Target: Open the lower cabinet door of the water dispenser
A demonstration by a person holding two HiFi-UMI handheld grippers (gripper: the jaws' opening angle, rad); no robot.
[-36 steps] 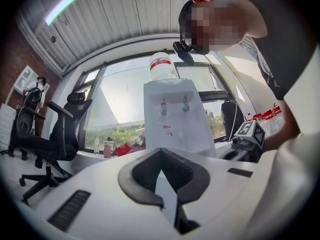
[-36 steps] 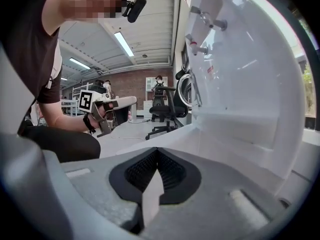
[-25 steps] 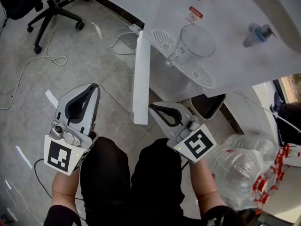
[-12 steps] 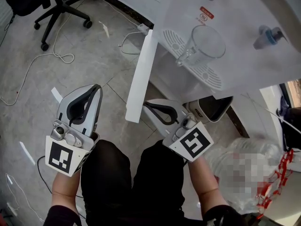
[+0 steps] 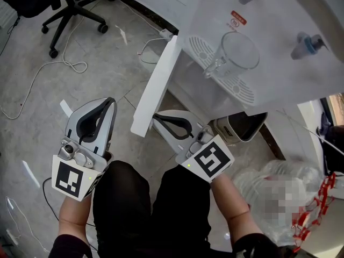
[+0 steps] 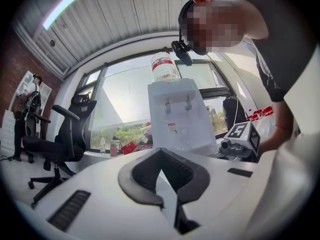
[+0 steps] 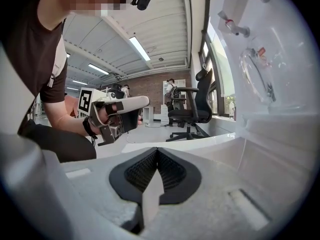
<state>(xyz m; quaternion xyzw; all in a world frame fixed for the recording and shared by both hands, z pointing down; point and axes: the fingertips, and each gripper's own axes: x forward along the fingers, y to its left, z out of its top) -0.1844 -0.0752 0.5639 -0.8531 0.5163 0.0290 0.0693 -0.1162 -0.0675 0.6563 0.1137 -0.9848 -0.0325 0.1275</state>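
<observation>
The white water dispenser [image 5: 279, 63] stands on the tiled floor, and its lower cabinet door [image 5: 156, 85] is swung well out from the cabinet. The door looks like a light, stiff, smooth panel that should swing freely. Its free upright edge, farthest from the hinge, seems the best place to hook or push. The right gripper [image 5: 157, 119] has its jaws closed on nothing, just beside that edge on the door's inner side. The left gripper [image 5: 110, 102], jaws also closed and empty, hangs apart over the floor.
</observation>
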